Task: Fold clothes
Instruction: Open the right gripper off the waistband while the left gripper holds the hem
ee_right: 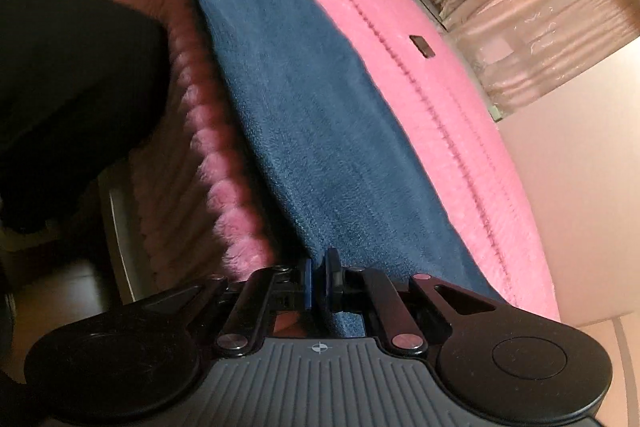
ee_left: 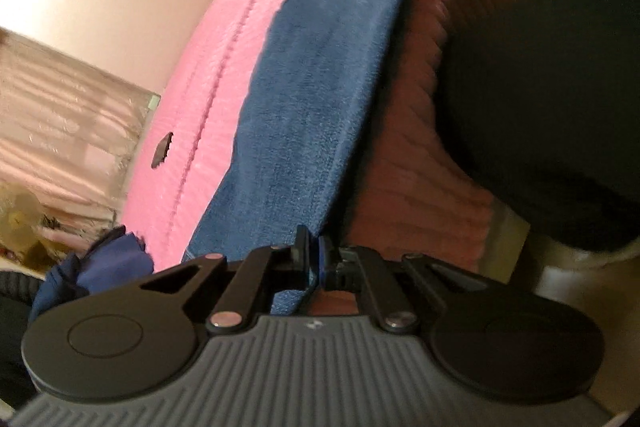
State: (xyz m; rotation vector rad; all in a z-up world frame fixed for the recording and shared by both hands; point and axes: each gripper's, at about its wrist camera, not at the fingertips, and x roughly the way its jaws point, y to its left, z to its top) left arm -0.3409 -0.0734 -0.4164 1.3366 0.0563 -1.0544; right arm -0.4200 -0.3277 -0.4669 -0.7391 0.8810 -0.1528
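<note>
On the pink bed cover (ee_right: 440,99), a blue fleece cloth (ee_right: 312,115) lies flat along the cover's ribbed near edge. To fold it well, lift both near corners together, keeping the edge taut. Left tool (ee_left: 319,259) and right tool (ee_right: 320,275) are each clamped tight on a corner.

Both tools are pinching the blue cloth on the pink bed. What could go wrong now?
1. Each tool, the left tool and the right tool, grips only the near edge of the blue cloth, so it might slip out when lifted.
2. The cloth lies along the bed's edge, beside the ribbed pink blanket; it could slide off.
3. A small dark object sits on the pink bedcover beyond; a fold might cover it.
</note>
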